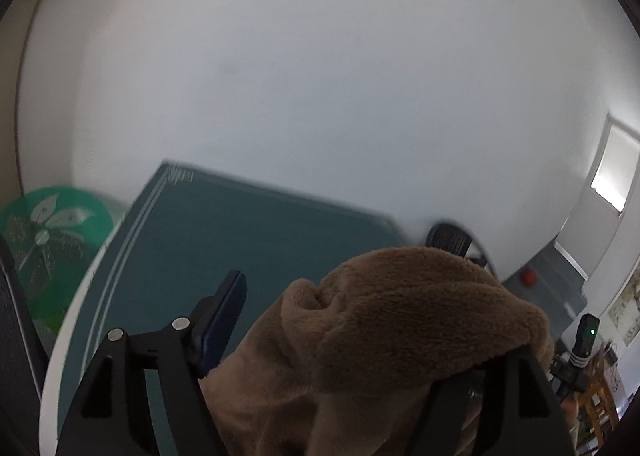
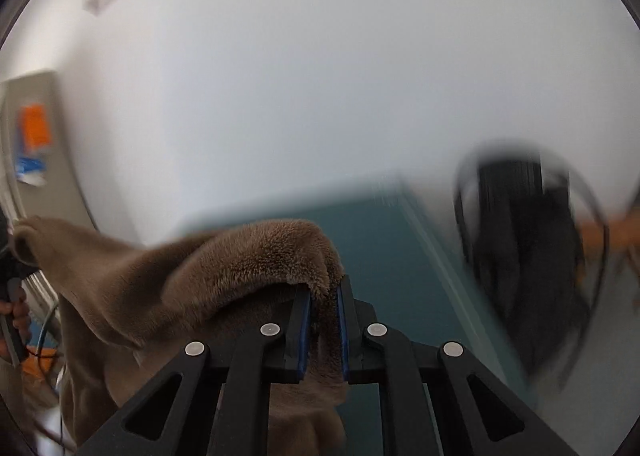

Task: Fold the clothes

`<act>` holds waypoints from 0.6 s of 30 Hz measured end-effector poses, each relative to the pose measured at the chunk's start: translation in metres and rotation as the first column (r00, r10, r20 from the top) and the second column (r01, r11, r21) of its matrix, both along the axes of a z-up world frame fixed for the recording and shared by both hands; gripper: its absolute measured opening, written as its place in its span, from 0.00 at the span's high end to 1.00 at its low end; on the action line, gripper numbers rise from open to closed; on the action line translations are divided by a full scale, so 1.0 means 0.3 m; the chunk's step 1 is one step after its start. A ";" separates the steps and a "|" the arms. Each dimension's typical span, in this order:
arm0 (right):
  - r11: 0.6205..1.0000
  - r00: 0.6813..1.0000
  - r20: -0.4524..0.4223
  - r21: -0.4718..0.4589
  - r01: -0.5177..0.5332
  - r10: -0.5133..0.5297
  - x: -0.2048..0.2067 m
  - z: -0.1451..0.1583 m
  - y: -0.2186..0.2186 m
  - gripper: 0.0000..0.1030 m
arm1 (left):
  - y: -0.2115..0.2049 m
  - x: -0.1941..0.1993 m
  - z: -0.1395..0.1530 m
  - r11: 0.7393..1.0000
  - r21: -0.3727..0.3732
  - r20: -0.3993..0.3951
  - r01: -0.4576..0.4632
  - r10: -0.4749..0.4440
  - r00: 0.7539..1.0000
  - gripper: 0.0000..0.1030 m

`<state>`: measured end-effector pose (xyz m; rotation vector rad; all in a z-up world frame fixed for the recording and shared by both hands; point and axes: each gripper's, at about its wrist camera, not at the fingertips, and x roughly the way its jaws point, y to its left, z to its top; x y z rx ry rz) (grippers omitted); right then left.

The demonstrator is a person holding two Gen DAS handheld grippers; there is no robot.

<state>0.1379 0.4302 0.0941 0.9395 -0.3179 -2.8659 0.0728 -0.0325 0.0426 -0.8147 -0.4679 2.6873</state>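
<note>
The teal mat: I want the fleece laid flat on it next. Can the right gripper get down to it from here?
Probably yes: the right gripper, shut on the brown fleece, has bare teal mat just ahead.

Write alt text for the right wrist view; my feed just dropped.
The right gripper is shut on a fold of a brown fleece garment, which is lifted above a teal table. A blurred black chair stands right, against a white wall.

brown fleece garment (image 2: 224,256), teal mat w/ pale edge lines (image 1: 224,224), green fan w/ white flower (image 1: 48,232) seen.
</note>
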 end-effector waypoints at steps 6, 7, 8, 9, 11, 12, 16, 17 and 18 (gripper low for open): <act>0.998 0.995 0.097 0.068 0.004 -0.011 -0.003 -0.166 0.021 0.78 | 0.073 -0.070 -0.156 0.998 -0.049 0.114 0.030 -0.024 0.993 0.26; 0.995 0.998 0.068 0.100 0.005 -0.011 0.035 -0.152 0.017 0.72 | 0.073 -0.070 -0.155 0.999 -0.040 0.108 0.030 -0.026 0.994 0.26; 0.991 0.999 0.035 0.135 0.008 -0.013 0.082 -0.136 0.009 0.68 | 0.073 -0.069 -0.152 0.999 -0.033 0.101 0.029 -0.026 0.995 0.26; 0.986 1.000 0.001 0.169 0.012 -0.013 0.129 -0.119 0.001 0.49 | 0.069 -0.068 -0.147 0.999 -0.029 0.092 0.025 -0.022 0.996 0.26; 0.977 0.996 -0.084 0.212 0.005 0.013 0.169 -0.069 -0.029 0.21 | 0.057 -0.064 -0.136 1.000 -0.025 0.072 0.013 -0.012 0.997 0.26; 0.973 0.991 -0.128 0.232 0.001 0.029 0.184 -0.042 -0.045 0.20 | 0.049 -0.064 -0.131 1.000 -0.021 0.067 0.009 -0.007 0.998 0.26; 0.941 0.983 -0.120 0.325 -0.095 0.141 0.146 -0.058 -0.140 0.20 | 0.026 -0.062 -0.122 1.000 -0.001 0.064 0.000 0.001 0.998 0.26; 0.930 0.979 -0.113 0.348 -0.121 0.170 0.135 -0.065 -0.164 0.20 | 0.022 -0.063 -0.124 1.000 0.004 0.064 0.000 0.000 0.998 0.26; 0.917 0.975 -0.104 0.371 -0.147 0.198 0.123 -0.072 -0.189 0.20 | 0.018 -0.063 -0.126 1.000 0.008 0.064 0.001 -0.001 0.998 0.26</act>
